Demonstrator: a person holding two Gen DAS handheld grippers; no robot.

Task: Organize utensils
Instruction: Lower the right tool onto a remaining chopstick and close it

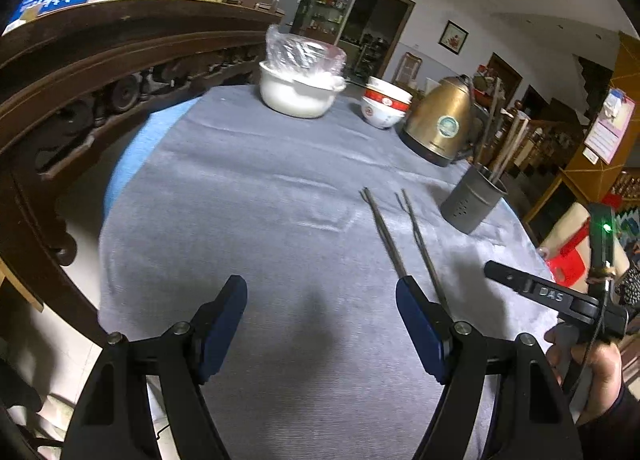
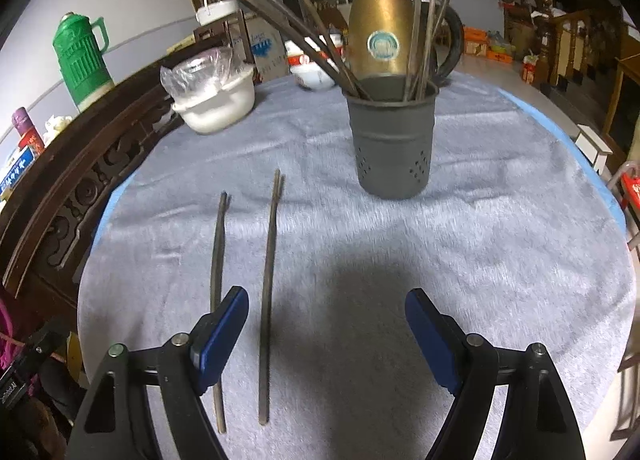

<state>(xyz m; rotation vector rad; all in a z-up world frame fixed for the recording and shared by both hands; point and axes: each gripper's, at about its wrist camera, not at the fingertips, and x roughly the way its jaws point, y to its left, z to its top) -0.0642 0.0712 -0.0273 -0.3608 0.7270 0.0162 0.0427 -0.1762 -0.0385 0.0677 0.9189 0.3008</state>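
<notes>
we hold the left gripper (image 1: 320, 324) and right gripper (image 2: 326, 330) spread and empty above the cloth (image 2: 480, 244). two chopstick pairs (image 2: 244, 300) lie side by side near the holder (image 2: 390, 140). we judge it best to pinch one pair mid-length, keeping its sticks together, then lift.

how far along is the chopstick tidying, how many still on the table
Partly done: several chopsticks already stand in the grey holder. Nothing is in hand; the left gripper and right gripper are both open and empty. Still left: two pairs of chopsticks lying flat on the cloth, one pair by the right gripper's left finger, the other pair just beside it.
</notes>
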